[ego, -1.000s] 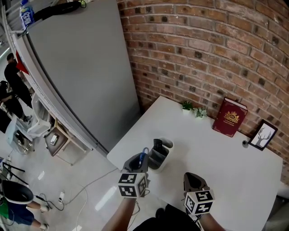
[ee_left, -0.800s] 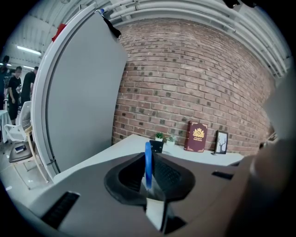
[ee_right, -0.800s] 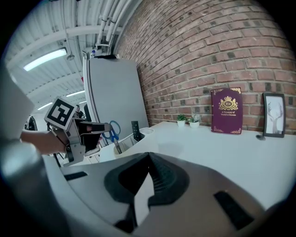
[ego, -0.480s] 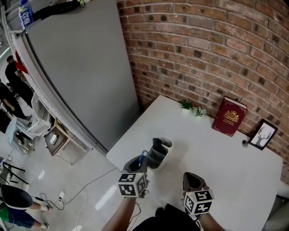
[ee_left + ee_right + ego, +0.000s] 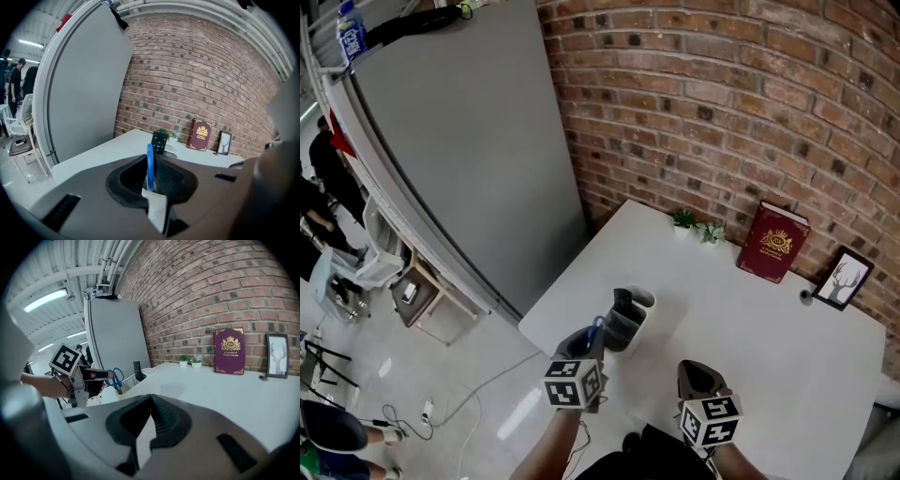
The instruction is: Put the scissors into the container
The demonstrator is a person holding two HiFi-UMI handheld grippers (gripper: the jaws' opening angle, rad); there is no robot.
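Scissors [image 5: 597, 329] near container [image 5: 649, 300]; black remote [image 5: 623, 301] stands inside

We noted blue-handled scissors [image 5: 116, 377] clamped in the left gripper [image 5: 584, 342], blades pointing down into the white container [image 5: 649, 300], at its near end.

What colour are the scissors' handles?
The scissors have blue handles, clearest in the right gripper view.

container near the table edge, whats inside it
A black remote stands upright in the container. The left gripper holds blue-handled scissors at its near end. The walls hide the compartment floors and the blade tips.
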